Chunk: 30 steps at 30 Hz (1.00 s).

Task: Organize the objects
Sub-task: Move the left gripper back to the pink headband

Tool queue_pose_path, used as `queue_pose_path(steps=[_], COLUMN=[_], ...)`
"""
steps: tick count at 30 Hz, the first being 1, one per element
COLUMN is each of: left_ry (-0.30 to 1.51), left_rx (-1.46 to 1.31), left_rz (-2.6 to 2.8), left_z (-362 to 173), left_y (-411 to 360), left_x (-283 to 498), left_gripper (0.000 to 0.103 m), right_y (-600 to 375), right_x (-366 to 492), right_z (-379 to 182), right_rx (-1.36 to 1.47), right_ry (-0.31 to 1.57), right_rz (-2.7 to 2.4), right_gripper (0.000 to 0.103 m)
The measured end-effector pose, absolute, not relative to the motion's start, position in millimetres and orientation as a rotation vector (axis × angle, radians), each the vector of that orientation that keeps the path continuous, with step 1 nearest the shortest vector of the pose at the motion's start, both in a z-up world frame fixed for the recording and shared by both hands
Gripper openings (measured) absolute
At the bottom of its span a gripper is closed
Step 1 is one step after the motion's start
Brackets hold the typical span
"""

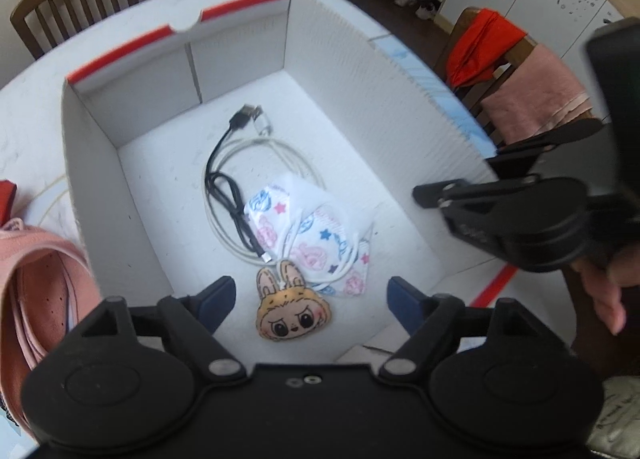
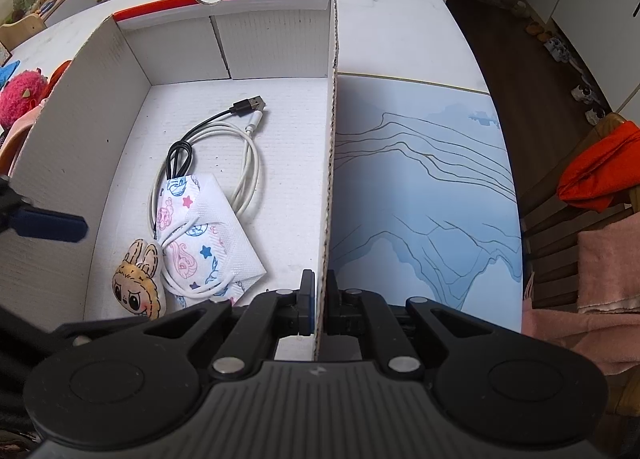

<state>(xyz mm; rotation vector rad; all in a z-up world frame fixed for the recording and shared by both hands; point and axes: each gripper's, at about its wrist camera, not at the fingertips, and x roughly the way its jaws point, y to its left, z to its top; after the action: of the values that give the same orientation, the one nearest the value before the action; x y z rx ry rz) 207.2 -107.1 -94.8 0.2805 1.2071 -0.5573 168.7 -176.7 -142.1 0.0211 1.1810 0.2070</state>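
The left tool (image 1: 308,295) hangs released above the box (image 2: 120,163); the right tool (image 2: 319,299) is clenched on the box's right wall. The rabbit charm (image 1: 294,309), masks (image 1: 316,235) and cables (image 1: 240,179) lie along the box's middle, with bare floor either side; no writing is readable.

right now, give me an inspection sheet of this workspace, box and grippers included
surface: white table, blue mat with line drawing beside the box
job's things: open white cardboard box with red rim holds a bunny-eared doll charm and patterned face masks, touching each other
clutter: pink shoe left of the box; pink fluffy toy farther off
grippers: left gripper open above the charm, nothing between its fingers; right gripper shut on the box's side wall
cables: black USB cable and coiled white cable in the box, partly under the masks
surroundings: wooden chairs, orange cloth and pink towel on one, white cabinets
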Motion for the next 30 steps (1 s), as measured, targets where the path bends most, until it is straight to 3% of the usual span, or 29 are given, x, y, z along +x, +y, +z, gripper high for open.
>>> queue_pose_path(steps=[12,22,30], left_ry=[1.105,0.992,1.034], left_rx=[0.184,0.124,0.235], left_rz=[-0.533,-0.354,-0.126], left_z=[-58.6,-34.2,-73.5], left_y=[-82.5,-11.2,52.5], left_x=[201.8,205.0,208.4], left_gripper=[0.102,0.102,0.102], right_y=[-176.1,-181.2,-191.9], right_x=[168.8,165.9,160.2], right_z=[-142.5,-142.8,-144.6], right_rx=[0.025,0.031,0.056], right_ry=[1.184,1.190,1.206], right_rz=[0.206,0.207,0.201], right_gripper=[0.003,0.003,0.003])
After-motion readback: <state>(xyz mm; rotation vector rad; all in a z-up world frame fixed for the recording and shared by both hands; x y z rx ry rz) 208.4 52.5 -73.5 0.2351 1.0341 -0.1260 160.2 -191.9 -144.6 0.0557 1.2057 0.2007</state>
